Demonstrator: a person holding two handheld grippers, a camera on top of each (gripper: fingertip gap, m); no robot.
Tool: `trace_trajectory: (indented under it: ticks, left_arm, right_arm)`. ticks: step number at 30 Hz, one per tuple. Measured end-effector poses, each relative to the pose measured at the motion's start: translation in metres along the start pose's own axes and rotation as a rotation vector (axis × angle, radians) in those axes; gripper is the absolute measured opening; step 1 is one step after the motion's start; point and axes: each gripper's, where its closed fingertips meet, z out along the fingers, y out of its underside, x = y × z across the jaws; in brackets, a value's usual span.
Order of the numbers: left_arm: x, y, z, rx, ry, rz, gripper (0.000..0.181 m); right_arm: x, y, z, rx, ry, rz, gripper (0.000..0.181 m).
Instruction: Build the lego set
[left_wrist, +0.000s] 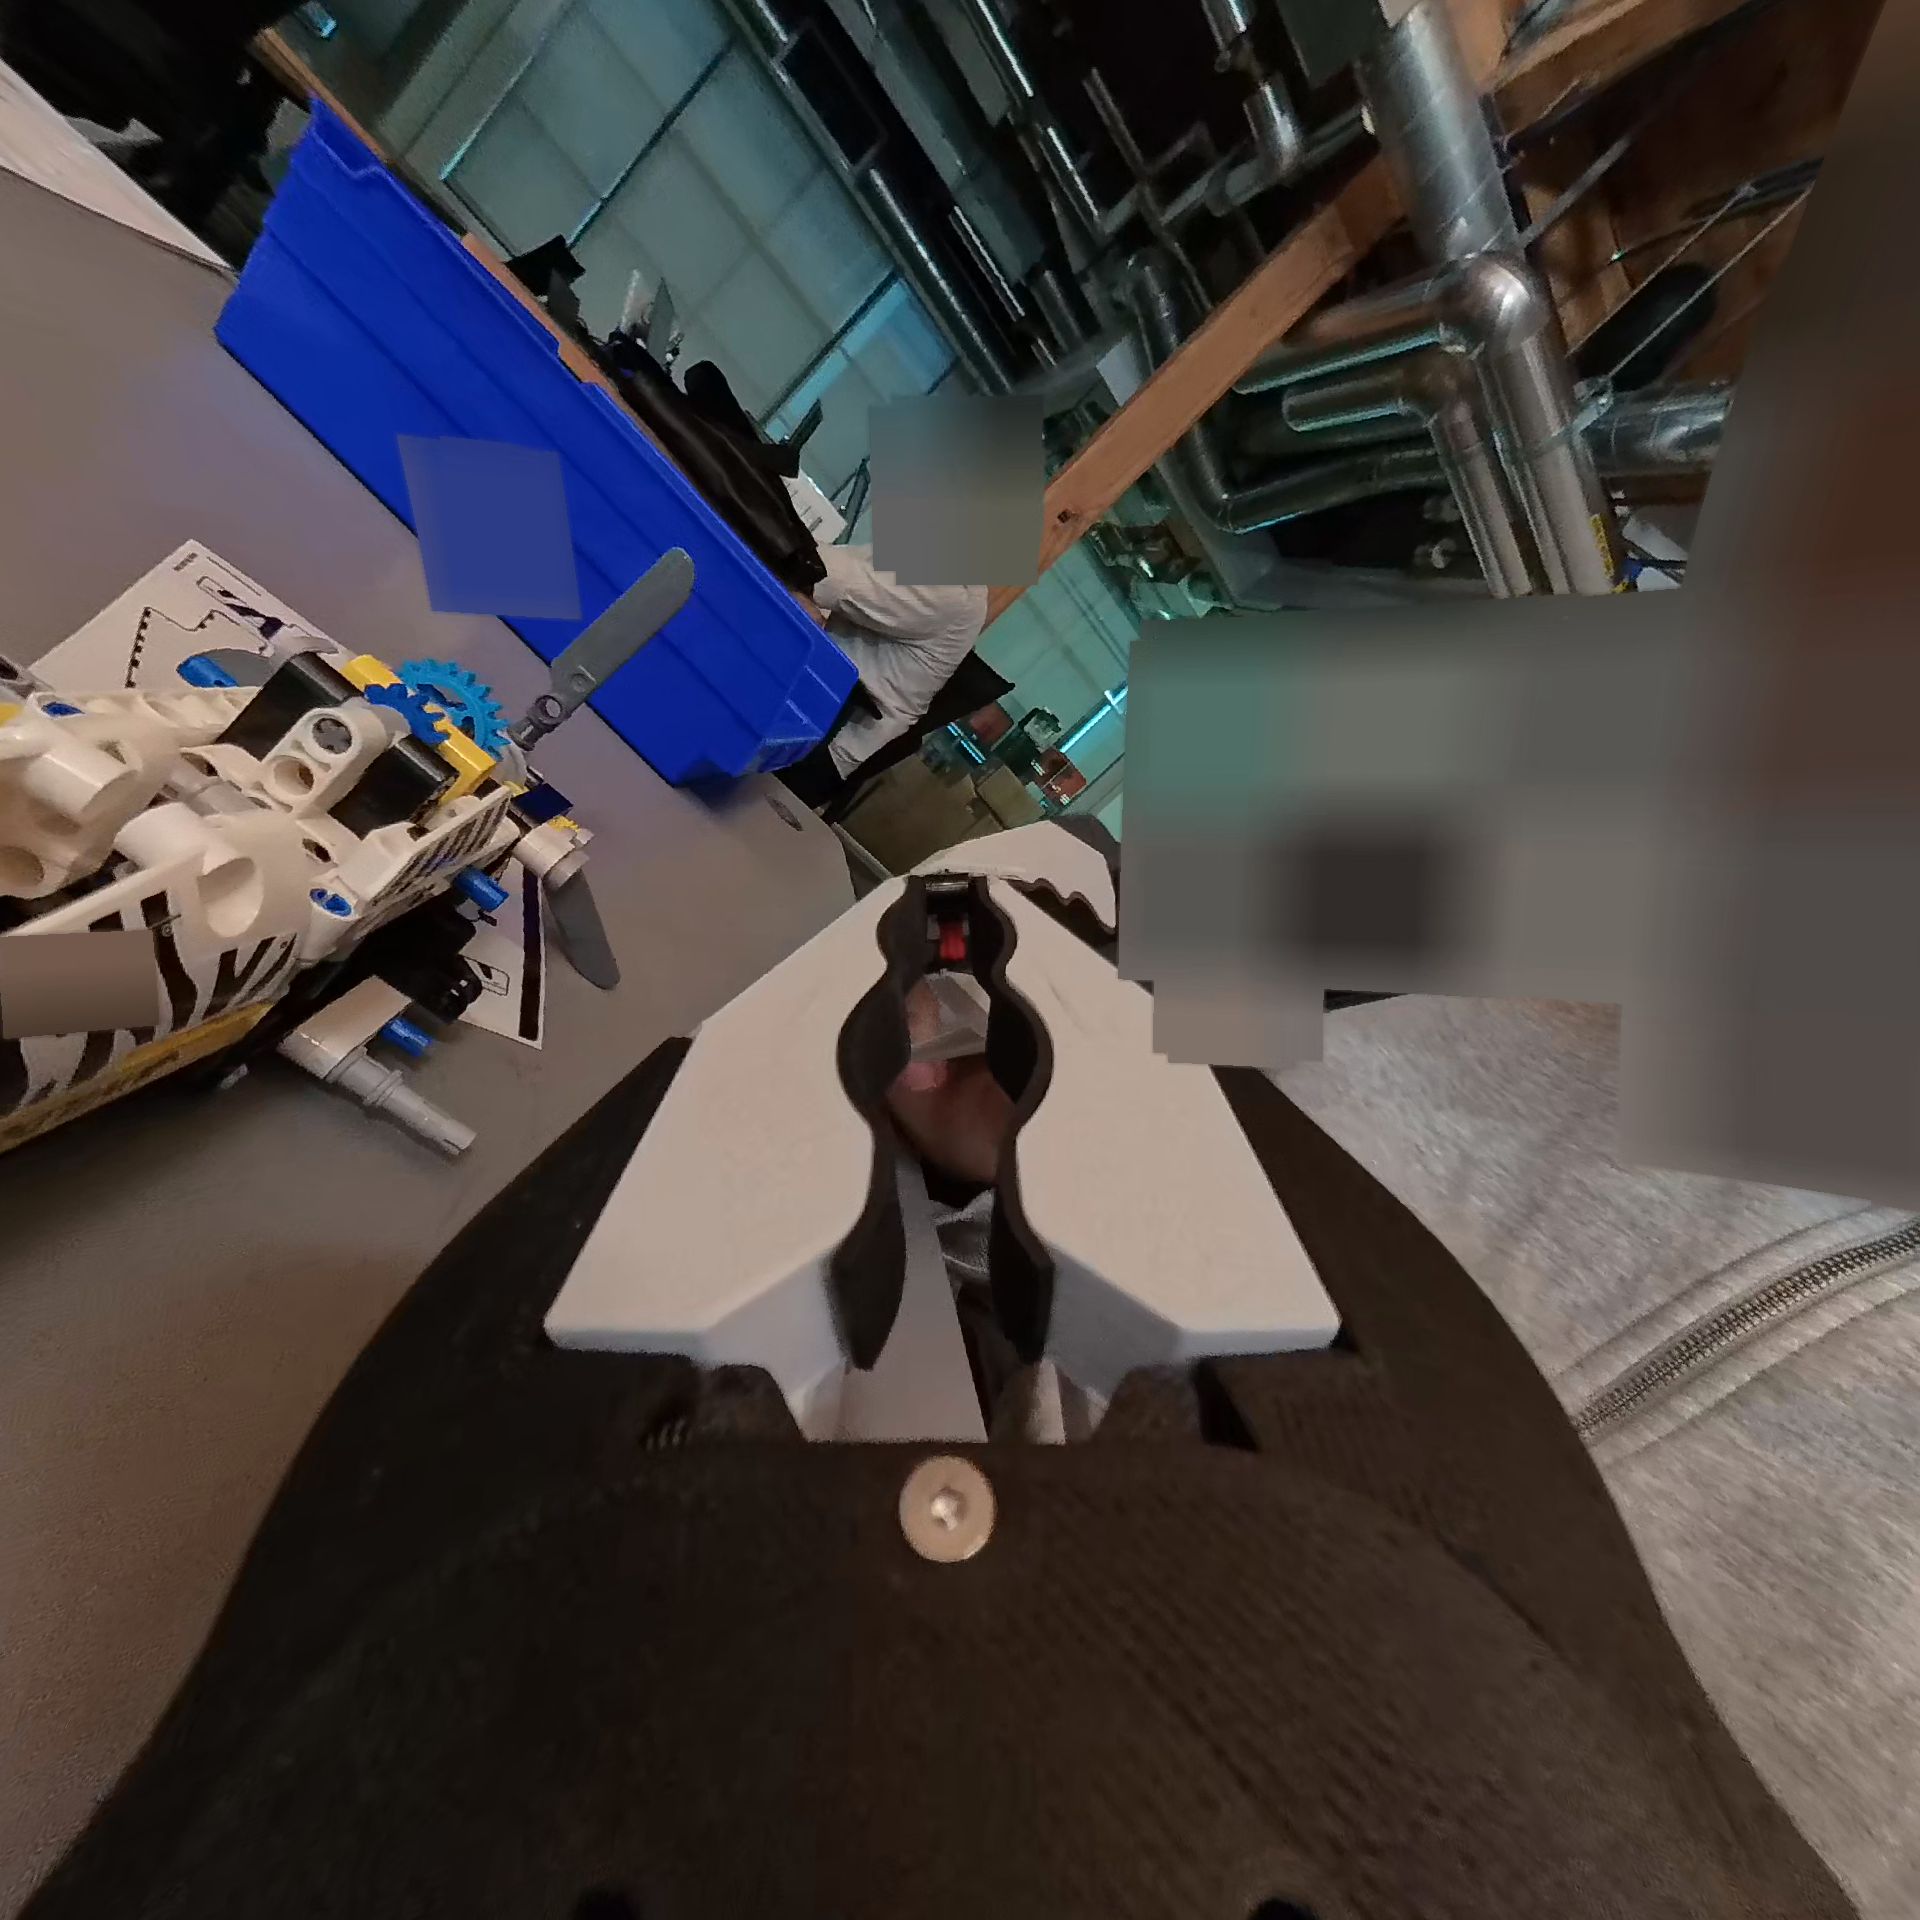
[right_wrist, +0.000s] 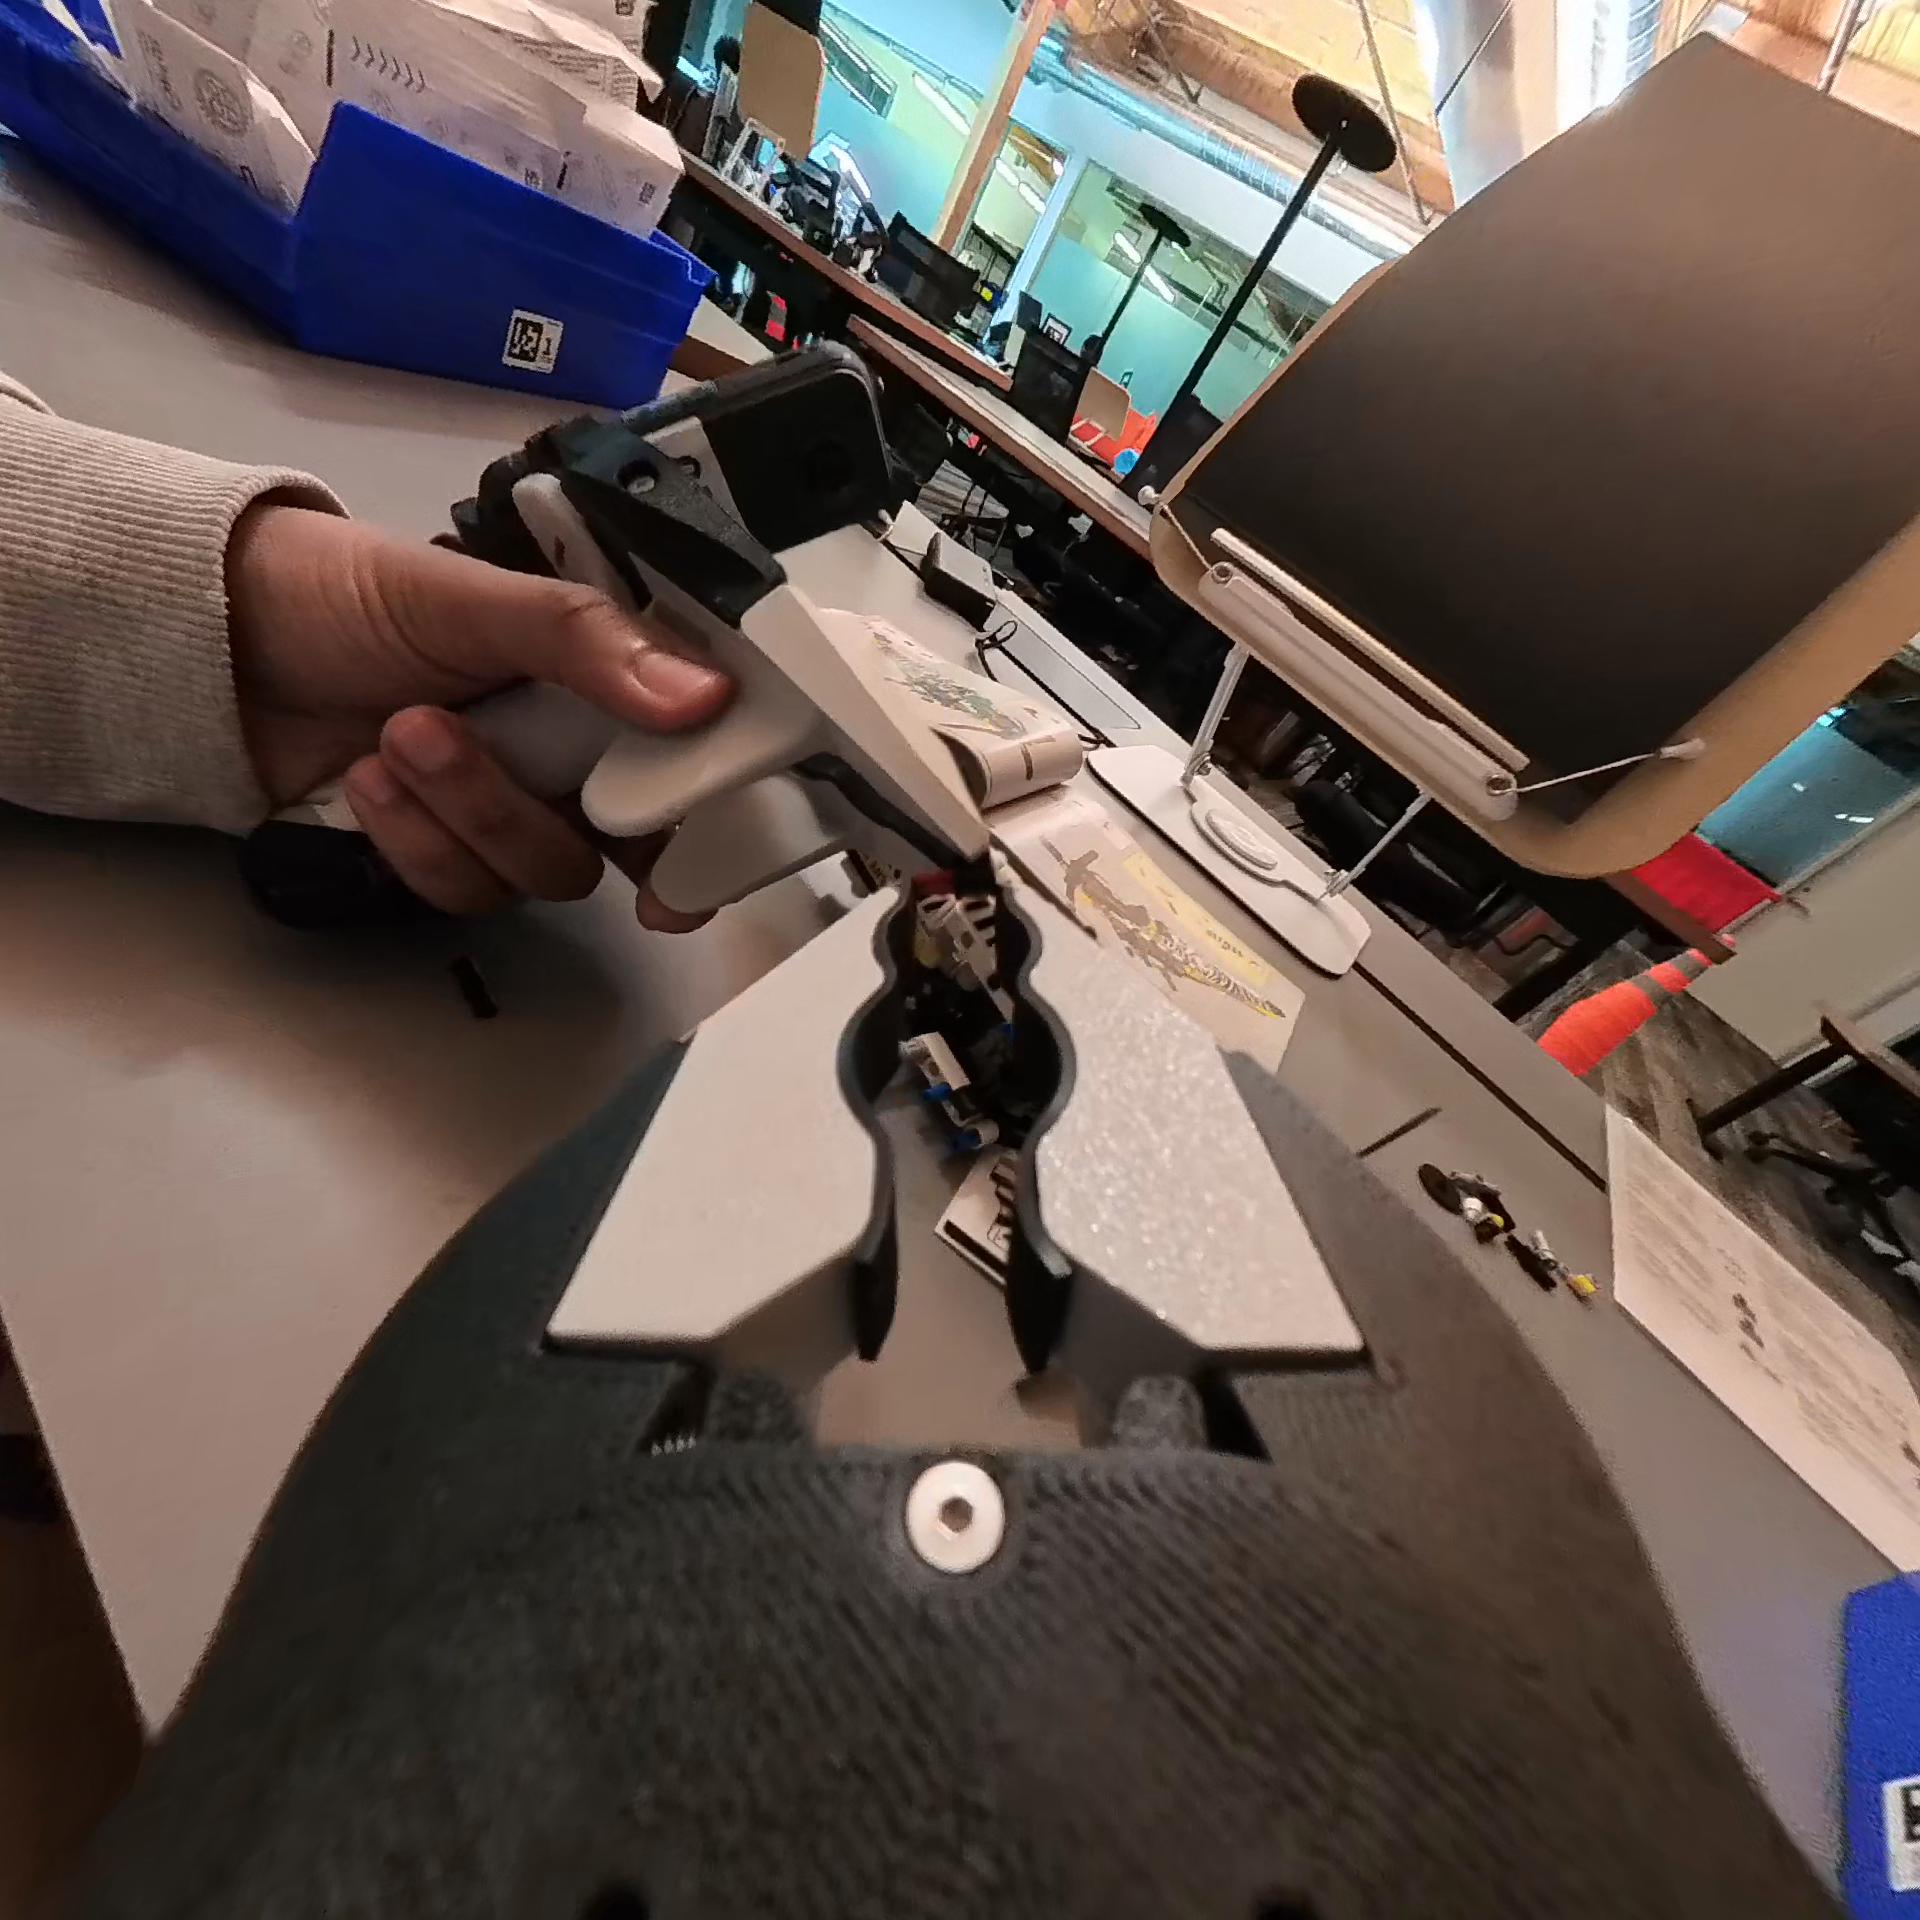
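My left gripper (left_wrist: 948, 914) is shut on a small red Lego piece (left_wrist: 949, 940) at its fingertips and is raised off the table. In the right wrist view a hand holds it (right_wrist: 951, 857), coming in from the upper left, with the red piece (right_wrist: 930, 883) at its tip. My right gripper (right_wrist: 954, 904) meets it tip to tip, jaws close together. Whether they grip anything is unclear. The white, black and yellow Lego model (left_wrist: 260, 831), with a blue gear and grey propeller blades, lies on the grey table. It shows through the right fingers' gap (right_wrist: 961, 1049).
A blue bin (left_wrist: 499, 416) stands behind the model and holds paper bags (right_wrist: 416, 62). Instruction sheets (right_wrist: 1174, 935) lie under and beside the model. Several small loose pieces (right_wrist: 1496, 1226) and a printed sheet (right_wrist: 1766, 1340) lie at the right. A tilted monitor (right_wrist: 1558, 436) stands behind.
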Motion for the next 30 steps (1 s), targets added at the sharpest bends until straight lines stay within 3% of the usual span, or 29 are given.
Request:
trace_trajectory:
  ticks: [24,26,30]
  left_arm:
    - [-0.0051,0.001,0.0001,-0.002,-0.039,0.0,0.005]
    - [-0.0029,0.0001,-0.0003,0.003,-0.022,0.0,0.005]
    - [-0.0029,-0.001,-0.0012,0.011,-0.014,-0.016,0.004]
  right_arm:
    - [-0.0019,0.0031,-0.002,-0.064,-0.026,0.083,0.01]
    - [-0.0045,0.0023,-0.0025,-0.061,-0.036,0.076,0.0]
    - [-0.0049,0.0048,0.0012,-0.052,-0.048,0.078,0.0]
